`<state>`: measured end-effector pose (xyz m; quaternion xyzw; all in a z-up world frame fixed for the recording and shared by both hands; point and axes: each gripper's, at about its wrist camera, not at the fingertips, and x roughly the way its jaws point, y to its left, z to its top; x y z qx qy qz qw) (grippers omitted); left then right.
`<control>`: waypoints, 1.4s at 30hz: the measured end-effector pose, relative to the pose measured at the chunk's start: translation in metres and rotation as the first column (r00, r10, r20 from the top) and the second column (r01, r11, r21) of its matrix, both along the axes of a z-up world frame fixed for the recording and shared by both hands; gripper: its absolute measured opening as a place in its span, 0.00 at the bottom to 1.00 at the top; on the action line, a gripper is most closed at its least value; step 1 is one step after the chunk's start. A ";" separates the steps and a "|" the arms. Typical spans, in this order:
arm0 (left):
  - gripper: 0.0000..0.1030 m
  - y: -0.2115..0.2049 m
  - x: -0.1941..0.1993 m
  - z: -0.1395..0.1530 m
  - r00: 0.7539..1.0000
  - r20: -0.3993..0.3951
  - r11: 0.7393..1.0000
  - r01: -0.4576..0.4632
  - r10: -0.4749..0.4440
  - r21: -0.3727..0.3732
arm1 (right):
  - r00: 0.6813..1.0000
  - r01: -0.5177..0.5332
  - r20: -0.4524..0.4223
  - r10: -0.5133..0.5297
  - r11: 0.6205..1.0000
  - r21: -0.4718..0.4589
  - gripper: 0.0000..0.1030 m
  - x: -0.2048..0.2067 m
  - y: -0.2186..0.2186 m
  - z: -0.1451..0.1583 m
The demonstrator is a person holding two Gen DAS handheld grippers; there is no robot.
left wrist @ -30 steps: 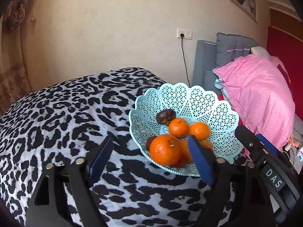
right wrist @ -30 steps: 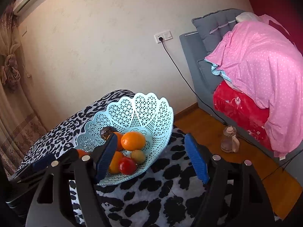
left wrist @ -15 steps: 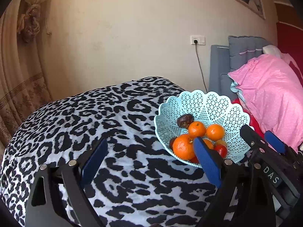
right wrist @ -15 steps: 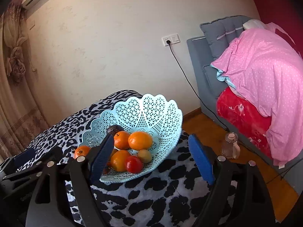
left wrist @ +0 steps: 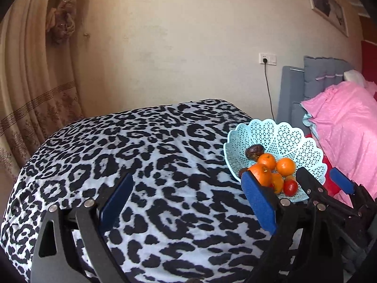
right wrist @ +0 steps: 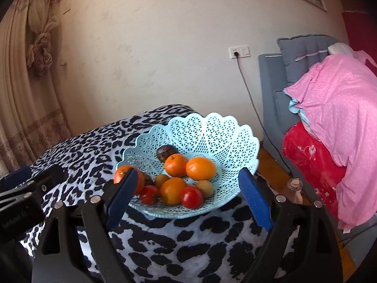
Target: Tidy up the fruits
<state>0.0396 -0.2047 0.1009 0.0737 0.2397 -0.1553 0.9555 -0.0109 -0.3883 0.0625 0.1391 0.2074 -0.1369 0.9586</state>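
A pale blue lattice basket [right wrist: 212, 127] stands on the leopard-print cloth [right wrist: 179, 243]. It holds several oranges [right wrist: 200, 168], two red tomatoes [right wrist: 191, 197], small yellowish fruits [right wrist: 205, 187] and a dark wrinkled fruit [right wrist: 166, 152]. My right gripper [right wrist: 188, 197] faces the basket's front from just short of it. Its jaws are opening and its pads press on nothing. My left gripper [left wrist: 187, 200] is open over bare cloth, left of the basket [left wrist: 273, 136], nothing between its fingers. The right gripper [left wrist: 324, 184] also shows at the right edge of the left wrist view.
The basket sits near the table's right end, by a bed with a pink blanket [right wrist: 334, 108] and grey headboard [right wrist: 304, 47]. A glass jar [right wrist: 293, 188] stands on the wooden floor. A cable hangs from the wall socket [right wrist: 239, 52]. Curtains [left wrist: 30, 82] hang left.
Both grippers have drawn back from the basket, which looks smaller now. Both sets of jaws stand wider. The left view has swung left, so the basket sits further right.
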 end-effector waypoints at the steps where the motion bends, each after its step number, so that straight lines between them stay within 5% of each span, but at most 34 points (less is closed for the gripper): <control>1: 0.91 0.003 -0.001 0.000 1.000 0.002 1.000 -0.006 0.006 0.000 | 1.000 -0.018 -0.010 0.018 1.000 0.000 0.89 0.002 0.001 0.001; 14: 0.95 0.027 -0.014 0.015 0.997 0.021 0.997 -0.076 0.076 -0.031 | 0.987 -0.146 -0.084 0.138 0.985 -0.096 0.95 0.000 0.020 0.021; 42: 0.95 0.025 -0.030 0.018 0.987 0.025 0.988 -0.156 0.156 0.010 | 0.982 -0.176 -0.100 0.163 0.974 -0.141 0.95 -0.018 0.025 0.024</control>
